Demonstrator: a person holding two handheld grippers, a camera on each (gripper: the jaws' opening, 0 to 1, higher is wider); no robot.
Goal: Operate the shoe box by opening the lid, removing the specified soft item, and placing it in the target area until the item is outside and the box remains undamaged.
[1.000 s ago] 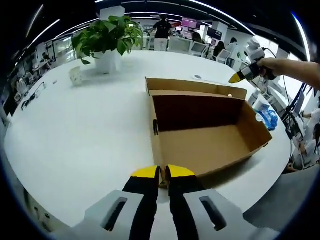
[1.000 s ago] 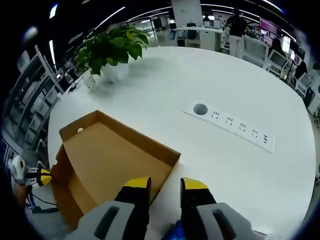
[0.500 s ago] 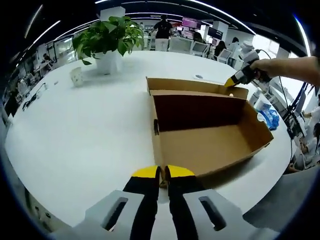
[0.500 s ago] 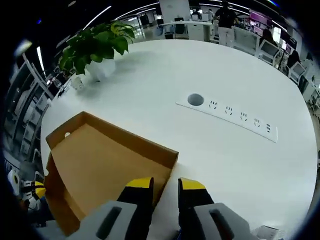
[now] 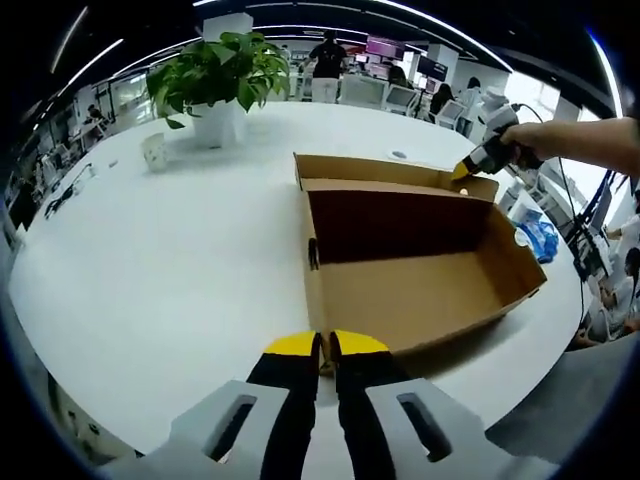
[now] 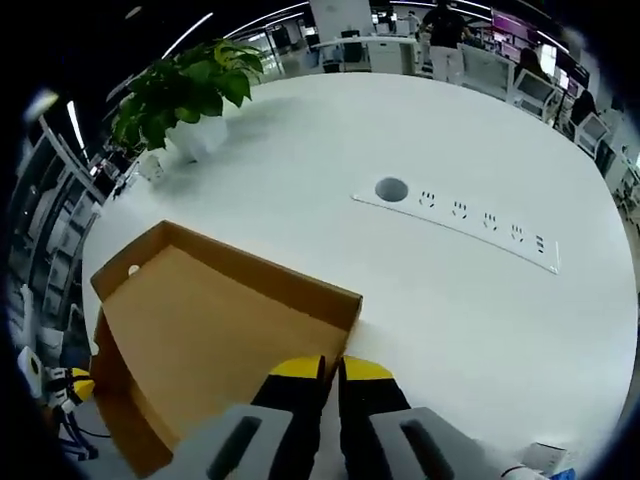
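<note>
Cardboard shoe box [image 5: 410, 270] open; left tongs [image 5: 325, 345] pinch near wall, right tongs [image 6: 331, 371] pinch far corner.

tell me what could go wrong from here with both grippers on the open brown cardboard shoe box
1. The left gripper is pinched on the near wall of the brown cardboard shoe box and the right gripper on the far wall: pulling apart could tear or crease the thin card.
2. The box sits near the white table edge, so a tug might slide it off.

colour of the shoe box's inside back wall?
Dark maroon on the back wall; the rest is brown cardboard. Best in left gripper view.
</note>
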